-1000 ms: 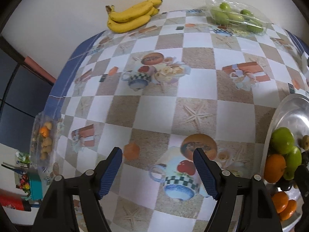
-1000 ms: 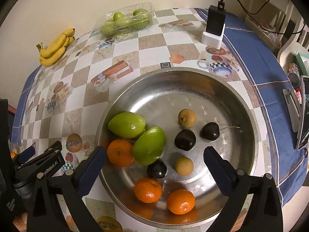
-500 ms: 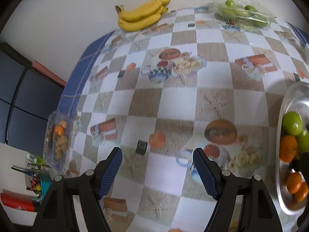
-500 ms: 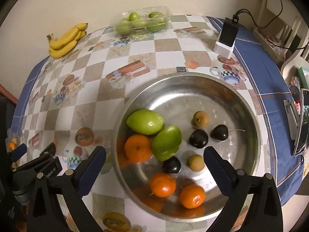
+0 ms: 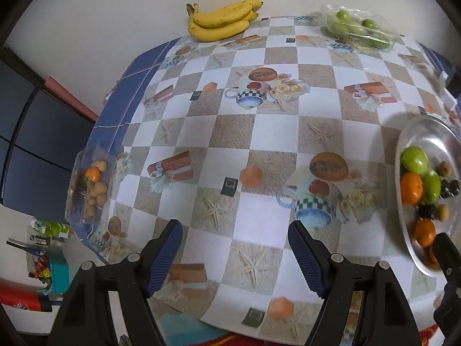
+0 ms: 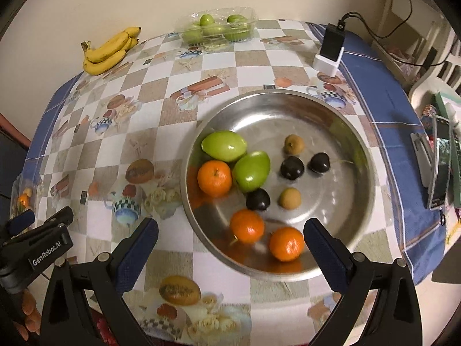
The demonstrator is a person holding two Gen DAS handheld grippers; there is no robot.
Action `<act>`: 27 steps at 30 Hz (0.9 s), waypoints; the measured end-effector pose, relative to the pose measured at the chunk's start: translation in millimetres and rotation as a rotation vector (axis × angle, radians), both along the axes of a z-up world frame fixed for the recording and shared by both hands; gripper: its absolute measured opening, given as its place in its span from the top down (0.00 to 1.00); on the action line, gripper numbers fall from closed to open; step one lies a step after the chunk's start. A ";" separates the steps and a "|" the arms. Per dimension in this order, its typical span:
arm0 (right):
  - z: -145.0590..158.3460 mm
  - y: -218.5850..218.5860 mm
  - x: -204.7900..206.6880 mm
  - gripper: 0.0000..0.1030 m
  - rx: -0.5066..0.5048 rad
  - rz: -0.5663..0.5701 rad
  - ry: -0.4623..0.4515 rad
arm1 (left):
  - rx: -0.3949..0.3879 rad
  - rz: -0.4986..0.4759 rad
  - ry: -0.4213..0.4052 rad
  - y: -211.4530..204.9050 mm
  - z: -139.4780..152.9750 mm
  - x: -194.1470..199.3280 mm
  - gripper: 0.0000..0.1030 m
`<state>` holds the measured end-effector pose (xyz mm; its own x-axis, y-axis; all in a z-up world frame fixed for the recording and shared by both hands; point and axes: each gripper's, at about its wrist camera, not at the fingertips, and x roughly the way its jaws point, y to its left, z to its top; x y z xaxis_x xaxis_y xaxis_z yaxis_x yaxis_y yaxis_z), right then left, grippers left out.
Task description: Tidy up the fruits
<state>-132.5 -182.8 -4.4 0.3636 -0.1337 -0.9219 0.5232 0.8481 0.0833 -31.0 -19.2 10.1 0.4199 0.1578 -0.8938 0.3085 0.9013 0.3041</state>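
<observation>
1. Right wrist view, lower edge: your right gripper (image 6: 230,248) stands wide with nothing between its blue ribbed pads; it hangs over the near rim of the steel bowl (image 6: 360,155).
2. Left wrist view, lower edge: your left gripper (image 5: 234,255) is also wide and empty, over bare checked tablecloth (image 5: 236,132), with the bowl only at the right edge of that frame.
3. I judge you are between picks: nothing is held, and the sorting is barely begun.
4. Just past the right pads, lower centre of the right view, lie two oranges (image 6: 286,243) with dimpled, glossy skin; they are round and will roll on the slick metal.
5. Mid-bowl sit a third orange (image 6: 214,178), touching two smooth, oval green fruits (image 6: 251,170), three dark shiny plums (image 6: 292,167) and two small, rough, tan fruits (image 6: 290,198).
6. Your next move calls for choosing one fruit, centring the pads on it, and closing gently; the nearest orange looks easiest.
7. Farther off, at the upper left, curved yellow bananas (image 6: 109,50) lie by the wall.
8. Upper centre: a crinkly clear plastic tray (image 6: 219,24) of green fruit, a likely home for the green ones.
9. Far left in the left view: a clear pack (image 5: 86,184) of small tan fruit and an orange.
</observation>
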 end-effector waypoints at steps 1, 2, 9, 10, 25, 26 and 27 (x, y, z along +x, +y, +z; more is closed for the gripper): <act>3.8 1.9 -5.1 0.02 -0.006 -0.001 -0.006 | -0.005 -0.003 -0.004 1.3 1.9 -3.9 0.23; 6.0 2.9 -8.0 0.02 -0.011 -0.002 -0.010 | -0.012 -0.005 -0.009 2.6 3.8 -7.3 0.23; 20.1 12.6 -32.1 0.02 -0.045 -0.004 -0.065 | -0.087 -0.042 -0.048 7.7 13.4 -30.9 0.23; 21.0 13.8 -33.7 0.02 -0.048 -0.001 -0.070 | -0.092 -0.046 -0.050 7.2 13.2 -32.3 0.23; 14.3 17.4 -33.1 0.02 -0.083 -0.007 -0.136 | -0.169 -0.058 -0.045 -1.3 6.1 -31.9 0.23; 12.4 17.0 -31.6 0.02 -0.086 -0.006 -0.132 | -0.169 -0.057 -0.039 -2.9 3.8 -30.3 0.23; 10.9 16.6 -30.2 0.02 -0.088 -0.005 -0.128 | -0.170 -0.056 -0.035 -3.7 2.1 -29.3 0.23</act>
